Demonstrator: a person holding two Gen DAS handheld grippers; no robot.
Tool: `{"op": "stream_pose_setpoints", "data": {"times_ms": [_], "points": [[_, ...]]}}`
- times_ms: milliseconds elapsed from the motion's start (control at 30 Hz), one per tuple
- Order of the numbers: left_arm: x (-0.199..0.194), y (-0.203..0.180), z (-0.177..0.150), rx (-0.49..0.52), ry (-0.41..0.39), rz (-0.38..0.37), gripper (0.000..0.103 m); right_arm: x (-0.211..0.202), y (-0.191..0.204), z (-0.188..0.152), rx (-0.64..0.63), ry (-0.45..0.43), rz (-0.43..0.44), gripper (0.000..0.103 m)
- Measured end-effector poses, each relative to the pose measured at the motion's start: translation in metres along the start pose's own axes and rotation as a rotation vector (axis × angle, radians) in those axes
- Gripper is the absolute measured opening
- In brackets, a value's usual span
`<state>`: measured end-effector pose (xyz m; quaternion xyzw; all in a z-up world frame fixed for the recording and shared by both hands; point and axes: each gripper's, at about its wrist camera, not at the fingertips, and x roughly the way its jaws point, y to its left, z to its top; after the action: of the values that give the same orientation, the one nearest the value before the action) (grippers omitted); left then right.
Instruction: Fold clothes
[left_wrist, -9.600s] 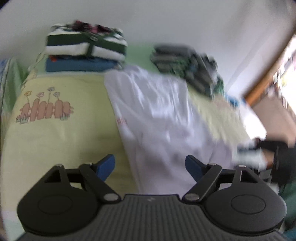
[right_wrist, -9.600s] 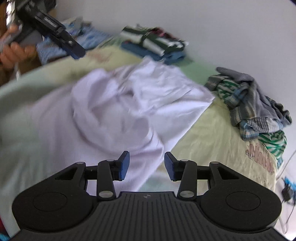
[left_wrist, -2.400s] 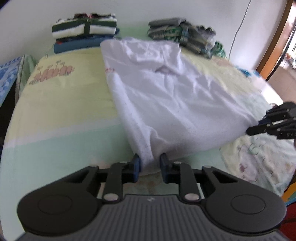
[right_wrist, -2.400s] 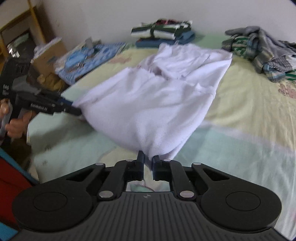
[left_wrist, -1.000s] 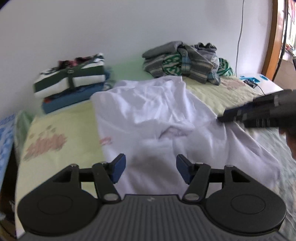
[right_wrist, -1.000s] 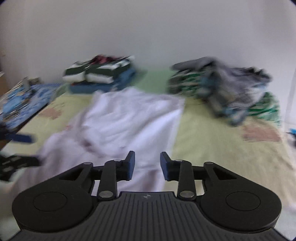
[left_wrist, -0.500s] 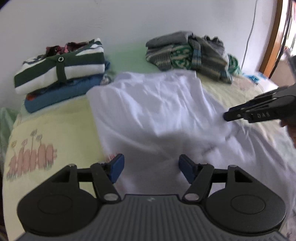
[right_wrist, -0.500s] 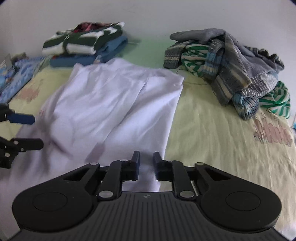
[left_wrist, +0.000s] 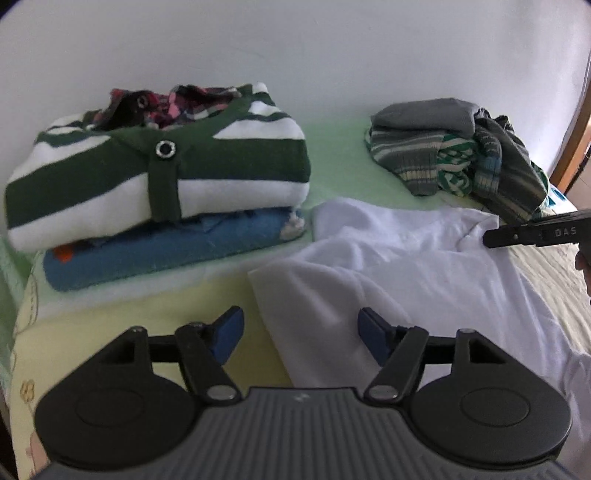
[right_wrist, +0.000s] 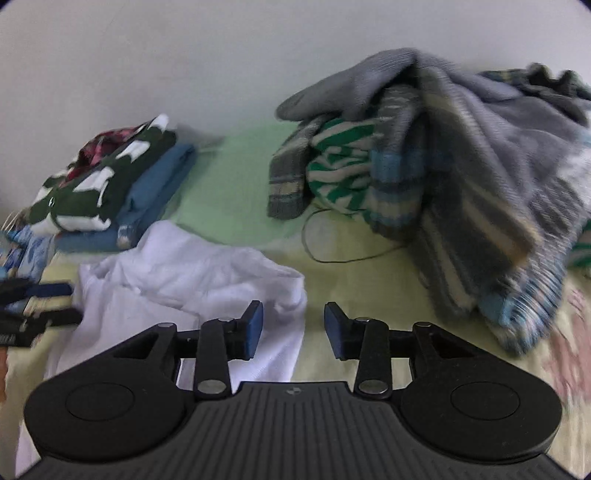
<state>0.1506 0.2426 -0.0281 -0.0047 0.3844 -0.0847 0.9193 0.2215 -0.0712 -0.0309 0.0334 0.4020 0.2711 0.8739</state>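
My left gripper (left_wrist: 301, 334) hovered low over the bed (left_wrist: 110, 325), its blue pads (left_wrist: 371, 332) spread wide apart with nothing between them. The white shirt (left_wrist: 424, 280) lay spread on the bed just ahead; its near folded edge sat in the gap between my left fingers and extended to the right. Ahead and to the left of that gripper stood the folded stack (left_wrist: 159, 184): a green-and-white striped cardigan on a blue garment, with a plaid piece on top, against the wall. Ahead and to the right lay the unfolded pile (left_wrist: 454, 155) of grey and striped knitwear. My right gripper (right_wrist: 293, 328) was also parted and empty, its left pad over the shirt's (right_wrist: 192, 280) right edge and its right pad over bare bed (right_wrist: 369, 280). From the right wrist view, the pile (right_wrist: 443, 155) filled the area ahead and to the right, the stack (right_wrist: 110, 184) sat far ahead to the left, and a thin thread looped on the sheet between shirt and pile. Each gripper appeared at the edge of the other's view; the right one (left_wrist: 517, 234) touched the shirt's far corner.
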Motion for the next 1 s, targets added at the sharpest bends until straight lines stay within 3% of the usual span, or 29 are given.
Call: {"op": "stream_pose_setpoints", "data": {"times_ms": [300, 433, 467, 567, 633, 733, 900, 1000], "points": [[0.026, 0.012, 0.014, 0.002, 0.033, -0.093, 0.08, 0.023, -0.007, 0.017, -0.064, -0.002, 0.106, 0.043], [0.03, 0.016, 0.017, -0.03, 0.016, -0.135, 0.079, 0.026, -0.007, 0.019, -0.082, 0.013, 0.13, 0.022], [0.029, 0.016, 0.017, -0.035, 0.013, -0.145, 0.078, 0.027, -0.007, 0.02, -0.087, 0.016, 0.136, 0.021], [0.028, 0.018, 0.015, -0.064, 0.001, -0.173, 0.066, 0.029, -0.008, 0.022, -0.101, 0.028, 0.153, 0.018], [0.026, 0.021, 0.014, -0.093, 0.001, -0.199, 0.048, 0.03, -0.006, 0.023, -0.113, 0.035, 0.151, 0.018], [0.024, 0.019, 0.015, -0.099, -0.004, -0.207, 0.032, 0.032, -0.009, 0.027, -0.103, 0.054, 0.161, 0.018], [0.02, 0.009, 0.015, -0.086, -0.005, -0.179, 0.018, 0.032, 0.005, 0.027, -0.19, 0.064, 0.116, 0.018], [0.013, 0.002, 0.018, -0.065, -0.009, -0.147, 0.014, 0.029, 0.014, 0.026, -0.227, 0.053, 0.091, 0.01]]}}
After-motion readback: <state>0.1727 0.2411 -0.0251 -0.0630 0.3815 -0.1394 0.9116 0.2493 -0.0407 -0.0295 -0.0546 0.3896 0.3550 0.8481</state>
